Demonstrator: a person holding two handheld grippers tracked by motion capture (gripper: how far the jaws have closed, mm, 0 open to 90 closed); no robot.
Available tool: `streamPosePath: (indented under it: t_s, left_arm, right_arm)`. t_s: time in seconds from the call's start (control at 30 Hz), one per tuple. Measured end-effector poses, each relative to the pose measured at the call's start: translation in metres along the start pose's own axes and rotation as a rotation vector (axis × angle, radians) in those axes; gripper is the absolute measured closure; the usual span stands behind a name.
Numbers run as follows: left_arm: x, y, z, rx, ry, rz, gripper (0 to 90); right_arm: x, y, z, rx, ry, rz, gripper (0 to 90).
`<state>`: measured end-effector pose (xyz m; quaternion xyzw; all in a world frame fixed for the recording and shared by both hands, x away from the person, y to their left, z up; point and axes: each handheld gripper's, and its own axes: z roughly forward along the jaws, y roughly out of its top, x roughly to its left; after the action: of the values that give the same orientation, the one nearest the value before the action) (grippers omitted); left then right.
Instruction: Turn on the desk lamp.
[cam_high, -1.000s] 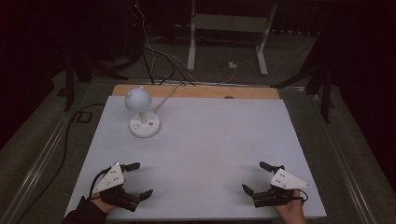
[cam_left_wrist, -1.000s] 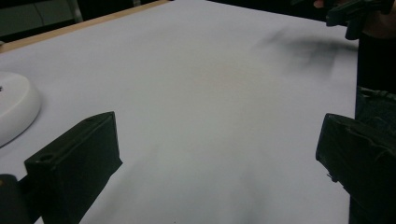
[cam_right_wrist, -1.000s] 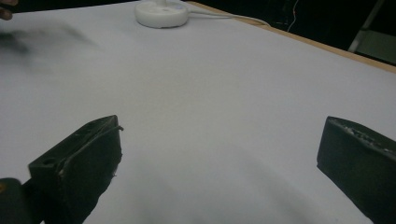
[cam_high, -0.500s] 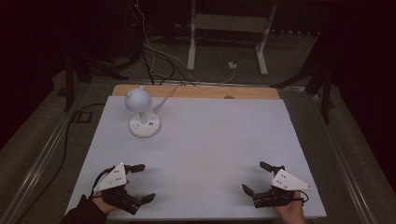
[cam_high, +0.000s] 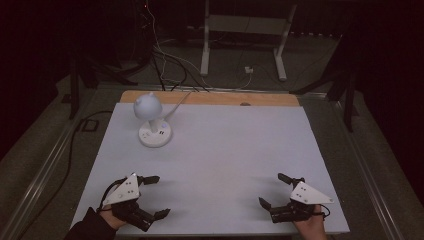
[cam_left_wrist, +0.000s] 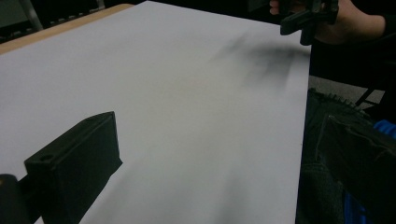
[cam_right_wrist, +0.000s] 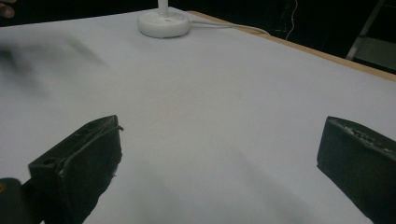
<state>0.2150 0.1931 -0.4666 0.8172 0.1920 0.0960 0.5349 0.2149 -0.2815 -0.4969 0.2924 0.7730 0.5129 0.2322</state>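
Left gripper (cam_high: 156, 196), right gripper (cam_high: 273, 190) agape near table (cam_high: 225, 145) front edge.

On the table (cam_high: 225, 150), a desk lamp (cam_high: 152, 125) stands at the far left, its cord (cam_high: 177, 102) trailing off the far edge. The left tool (cam_high: 155, 196) sits at the near left corner and the right tool (cam_high: 274, 190) at the near right, well apart. Metal stand legs (cam_high: 240, 40) rise on the floor beyond the table.
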Motion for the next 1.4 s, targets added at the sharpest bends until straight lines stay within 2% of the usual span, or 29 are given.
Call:
streamPosePath:
  t_s: [0.33, 0.5, 0.77, 0.83, 1.0, 1.03, 1.1, 1.13, 1.4]
  left_arm:
    - [0.005, 0.014, -0.003, -0.020, 0.037, -0.012, 0.3]
    - [0.008, 0.018, -0.003, -0.040, 0.051, -0.033, 0.3]
    - [0.021, 0.025, -0.001, -0.047, 0.104, -0.068, 0.3]
    - [0.027, 0.027, 0.000, -0.051, 0.120, -0.093, 0.4]
    - [0.033, 0.030, 0.000, -0.062, 0.138, -0.107, 0.4]
    - [0.036, 0.031, -0.001, -0.065, 0.160, -0.117, 0.4]
    - [0.038, 0.032, -0.001, -0.070, 0.164, -0.119, 0.4]
    - [0.041, 0.034, -0.001, -0.069, 0.181, -0.123, 0.3]
    - [0.052, 0.034, 0.003, -0.064, 0.223, -0.146, 0.4]
  right_arm:
    - [0.001, 0.000, 0.001, 0.004, 0.013, 0.007, 0.0]
    - [0.001, 0.001, 0.000, -0.002, 0.014, 0.007, 0.0]
    - [0.001, 0.001, 0.000, 0.001, 0.017, 0.005, 0.0]
    - [0.001, 0.001, 0.000, -0.001, 0.019, 0.009, 0.0]
    - [0.001, 0.001, 0.000, -0.003, 0.019, 0.008, 0.0]
    - [0.000, 0.001, 0.000, -0.004, 0.020, 0.012, 0.0]
    - [0.001, 0.000, 0.000, 0.000, 0.020, 0.010, 0.0]
    - [0.001, 0.001, 0.000, -0.001, 0.021, 0.009, 0.0]
    - [0.001, 0.001, 0.000, -0.005, 0.021, 0.013, 0.0]
